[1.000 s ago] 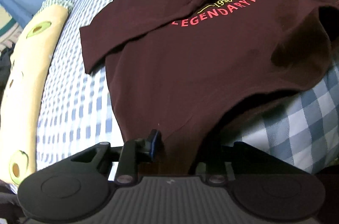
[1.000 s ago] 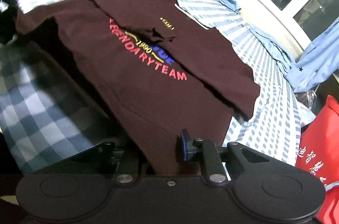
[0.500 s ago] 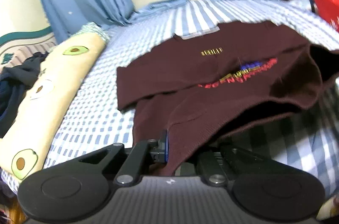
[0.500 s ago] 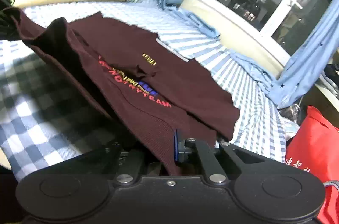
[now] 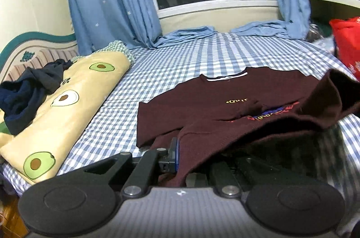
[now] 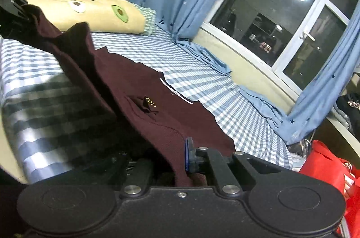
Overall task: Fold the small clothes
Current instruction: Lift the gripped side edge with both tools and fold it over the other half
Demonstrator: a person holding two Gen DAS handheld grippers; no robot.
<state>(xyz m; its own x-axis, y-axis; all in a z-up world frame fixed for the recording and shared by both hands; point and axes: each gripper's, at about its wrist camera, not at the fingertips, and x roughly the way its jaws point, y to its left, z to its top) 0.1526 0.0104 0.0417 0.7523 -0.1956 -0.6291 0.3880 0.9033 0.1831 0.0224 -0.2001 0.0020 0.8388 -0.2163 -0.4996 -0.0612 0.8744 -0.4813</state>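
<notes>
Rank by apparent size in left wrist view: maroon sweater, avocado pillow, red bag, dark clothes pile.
1. maroon sweater
2. avocado pillow
3-4. dark clothes pile and red bag: look alike; the bag is cut off by the frame edge, so unranked.

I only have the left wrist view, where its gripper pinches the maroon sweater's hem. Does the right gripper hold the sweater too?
Observer: Yes. The right gripper is shut on the maroon sweater, at its hem.
Operator: How does the hem run between the two grippers?
Observer: In the right wrist view it slopes up off the checked bedsheet toward the left gripper, with dark shadow on the sheet beneath it.
</notes>
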